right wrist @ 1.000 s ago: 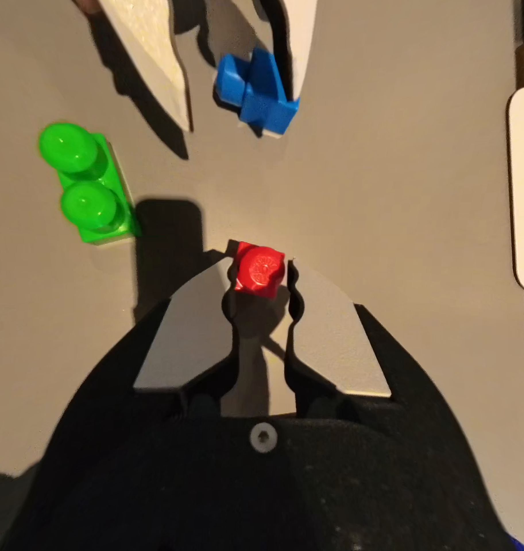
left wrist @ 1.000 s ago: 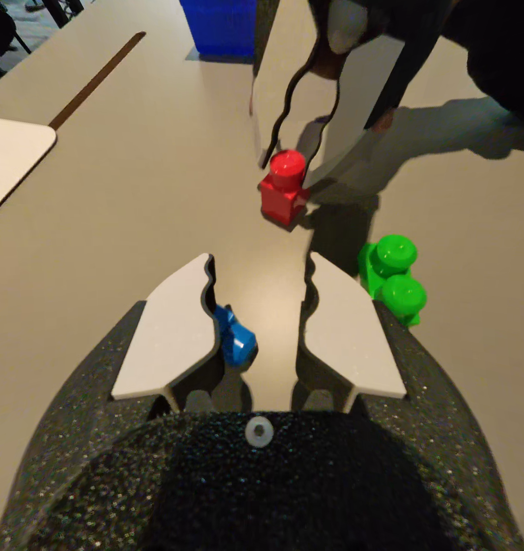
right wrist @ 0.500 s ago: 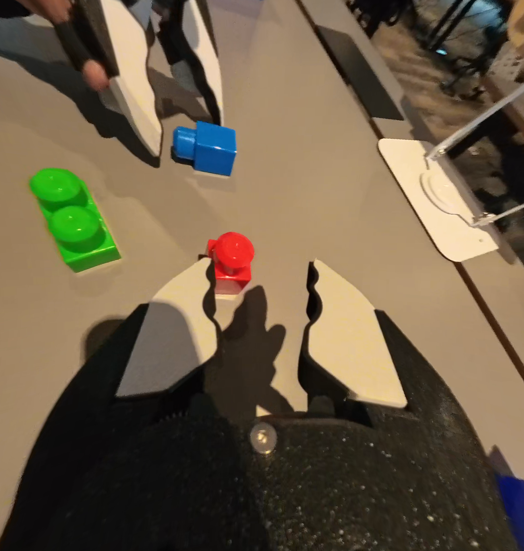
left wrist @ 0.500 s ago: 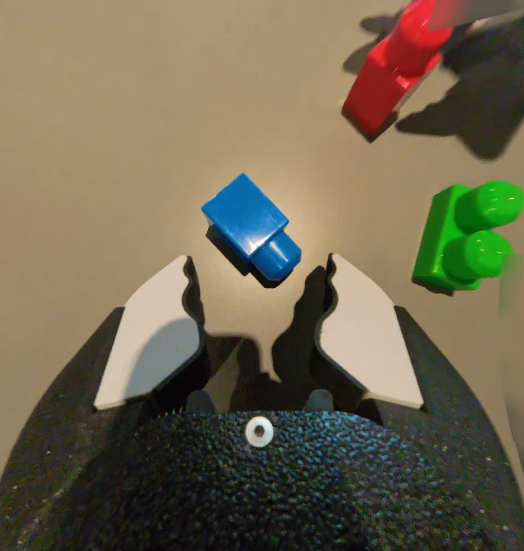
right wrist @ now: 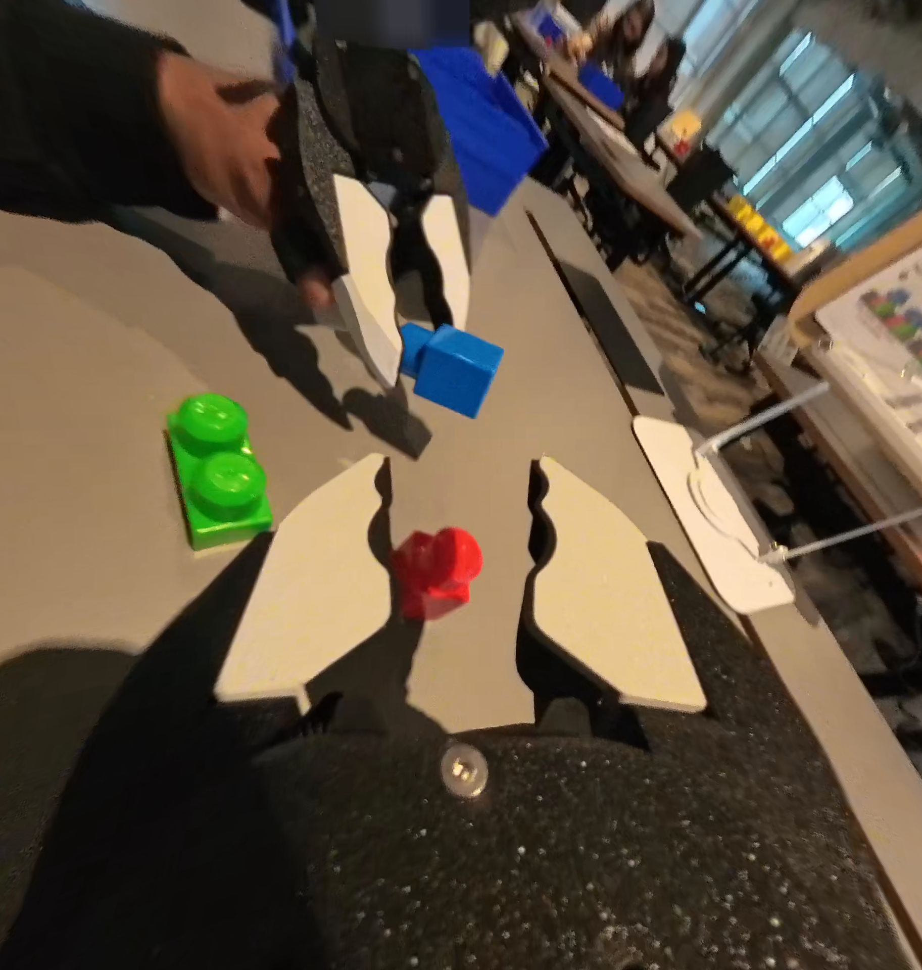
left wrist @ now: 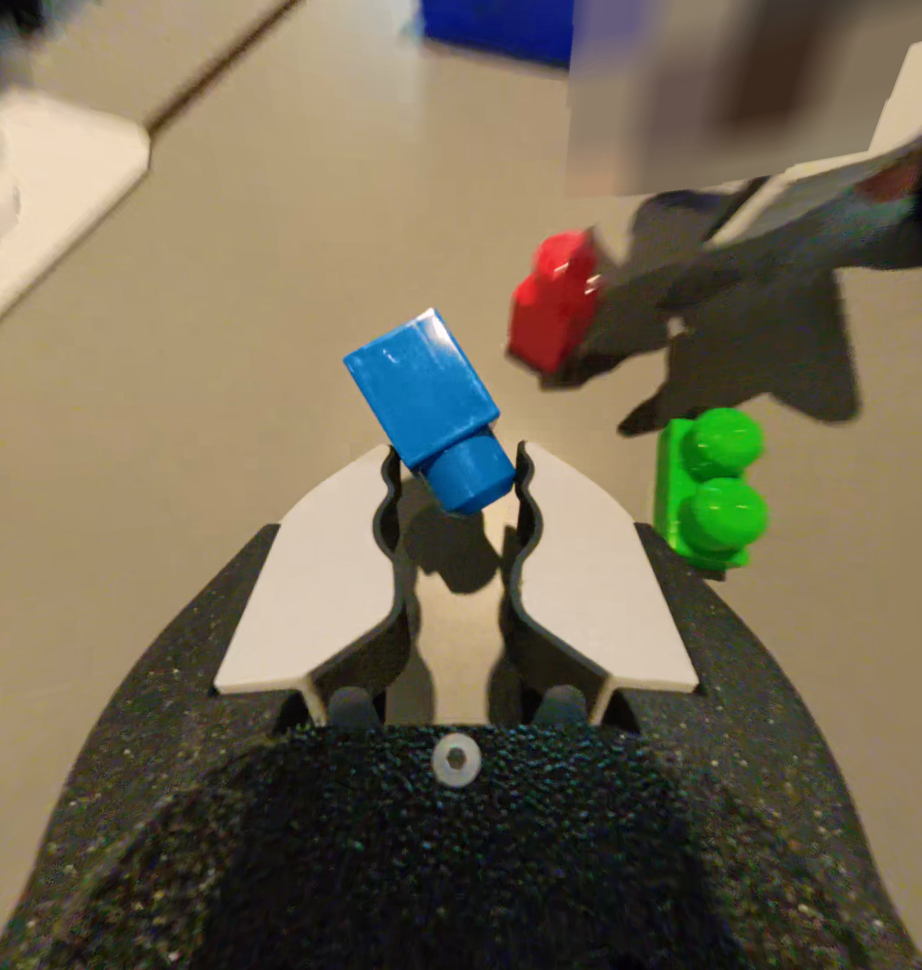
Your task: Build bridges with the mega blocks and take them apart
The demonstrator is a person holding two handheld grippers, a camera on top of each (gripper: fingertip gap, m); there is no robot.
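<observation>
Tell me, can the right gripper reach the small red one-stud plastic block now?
Probably yes: the small red one-stud plastic block already sits on the table between the open fingers of the right gripper, with nothing between them.

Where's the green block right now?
The green block sits upright on the table, untouched, left of the right gripper and beside the red block.

I'm working in what looks like an open office or lab hall, long grey tables (right wrist: 563, 294) in rows, blue bins (right wrist: 479, 131), people seated at a far table (right wrist: 642, 78), tall windows (right wrist: 815, 131) — a lamp base (right wrist: 710, 530) clamped beside me.
</observation>
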